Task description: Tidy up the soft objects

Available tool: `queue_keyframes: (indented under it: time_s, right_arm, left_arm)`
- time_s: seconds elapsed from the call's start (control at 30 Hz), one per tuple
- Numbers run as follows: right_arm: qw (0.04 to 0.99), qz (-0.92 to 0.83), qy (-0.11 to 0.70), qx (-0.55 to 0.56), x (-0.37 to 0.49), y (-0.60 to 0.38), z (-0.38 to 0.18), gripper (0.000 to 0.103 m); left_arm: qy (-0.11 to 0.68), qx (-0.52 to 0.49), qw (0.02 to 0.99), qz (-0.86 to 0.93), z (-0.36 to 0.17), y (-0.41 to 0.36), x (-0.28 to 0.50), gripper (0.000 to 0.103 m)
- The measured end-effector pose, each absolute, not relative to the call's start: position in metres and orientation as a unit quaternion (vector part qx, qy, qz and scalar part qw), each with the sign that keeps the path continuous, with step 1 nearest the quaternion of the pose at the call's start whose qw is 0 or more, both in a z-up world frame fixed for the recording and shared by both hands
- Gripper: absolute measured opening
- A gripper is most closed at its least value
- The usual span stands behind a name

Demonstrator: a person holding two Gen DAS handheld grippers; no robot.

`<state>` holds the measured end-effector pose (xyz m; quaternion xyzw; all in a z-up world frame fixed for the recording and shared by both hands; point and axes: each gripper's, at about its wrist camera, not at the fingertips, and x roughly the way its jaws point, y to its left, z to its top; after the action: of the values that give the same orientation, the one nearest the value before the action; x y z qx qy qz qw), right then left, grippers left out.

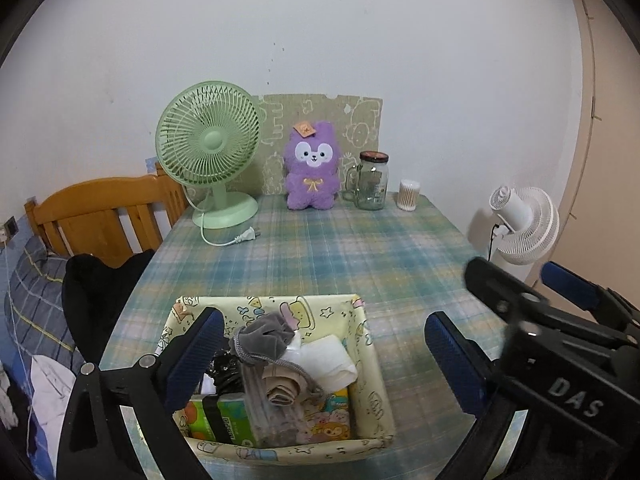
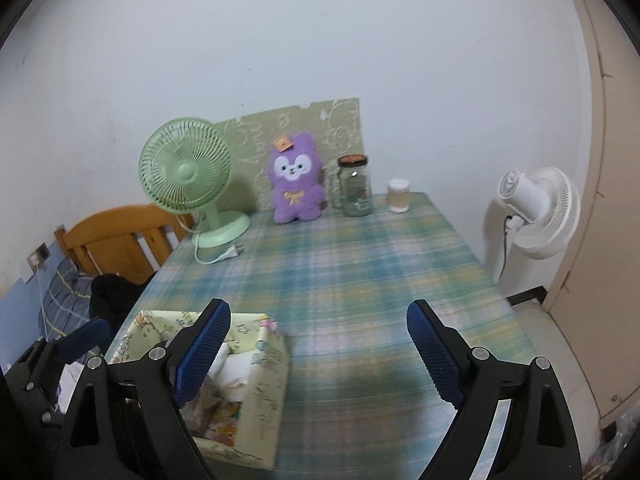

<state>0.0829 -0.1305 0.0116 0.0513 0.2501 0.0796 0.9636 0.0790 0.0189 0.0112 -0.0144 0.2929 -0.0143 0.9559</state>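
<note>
A pale yellow cartoon-print fabric basket (image 1: 370, 364) stands near the front of the plaid table. It holds a grey cloth (image 1: 266, 338), a white folded cloth (image 1: 330, 362), a beige rolled cloth (image 1: 282, 390) and tissue packs. My left gripper (image 1: 324, 360) hangs above the basket, open, nothing between its blue pads. The right gripper (image 2: 318, 354) is open and empty over bare tablecloth, right of the basket (image 2: 264, 368); in the left wrist view it shows as a black frame (image 1: 560, 328). A purple plush bunny (image 1: 312, 166) sits upright at the table's back.
At the back stand a green desk fan (image 1: 208, 144) with its loose plug (image 1: 248, 235), a glass jar (image 1: 372, 180) and a cotton-swab tub (image 1: 409, 195). A white fan (image 1: 524, 224) is at the right. A wooden headboard (image 1: 104, 216), dark clothing (image 1: 96, 292) and bedding lie left.
</note>
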Motion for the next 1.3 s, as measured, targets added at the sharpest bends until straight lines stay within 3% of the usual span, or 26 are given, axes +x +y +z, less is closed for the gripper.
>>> queue_keyframes:
  time_s: [0.43,1.3]
  right_arm:
    - [0.976,0.062,0.204,0.035,0.048,-0.179,0.041,0.098]
    - [0.980,0.076,0.181,0.039,0.024,-0.207,0.053,0.098]
  left_arm:
    - [0.262,-0.011,0.965,-0.004,0.036,-0.016,0.057,0.103]
    - [0.234,-0.018,0.972,0.016,0.051,-0.031,0.027,0.103]
